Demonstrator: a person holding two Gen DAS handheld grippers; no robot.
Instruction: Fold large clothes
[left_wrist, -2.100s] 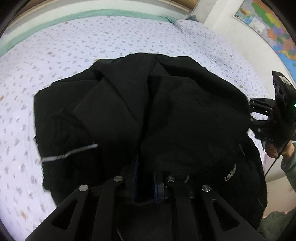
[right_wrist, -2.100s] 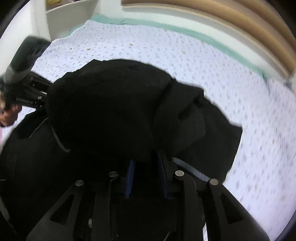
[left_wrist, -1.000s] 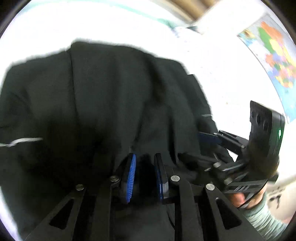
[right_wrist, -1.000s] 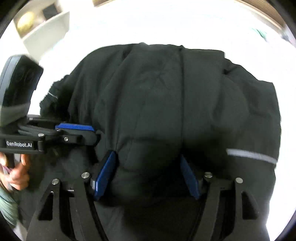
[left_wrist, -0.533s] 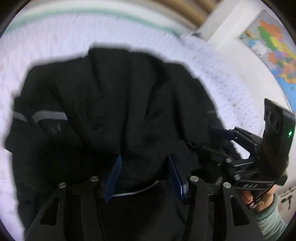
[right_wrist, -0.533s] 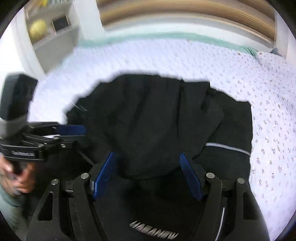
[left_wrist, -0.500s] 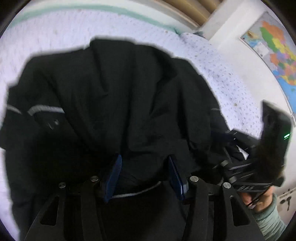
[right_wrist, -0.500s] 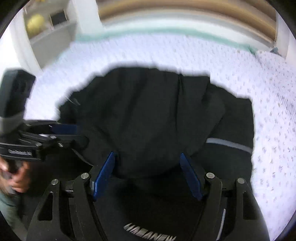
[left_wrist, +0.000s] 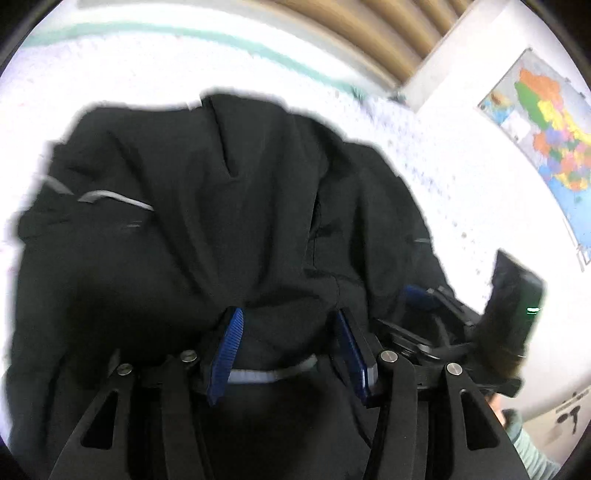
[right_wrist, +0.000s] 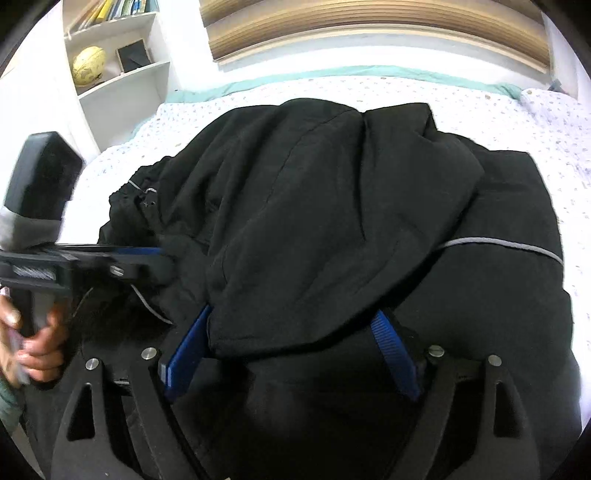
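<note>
Nearest the left wrist camera, the left gripper is seen with its blue fingers spread apart; a fold of the black jacket lies between them, but the pads are not pressed on it. Within the last second these jaws have been opening. In the right wrist view, the right gripper is likewise held wide, its jaws having just been opening further, and a loose flap of the jacket is draped between the fingers without being clamped. The jacket is bunched in a heap on the bed, a grey stripe showing on its right side. A hand is seen at the left edge, around the left gripper's handle. Farther off, a wooden headboard and a white shelf with a yellow ball are visible; a coloured map is hung on the wall.
</note>
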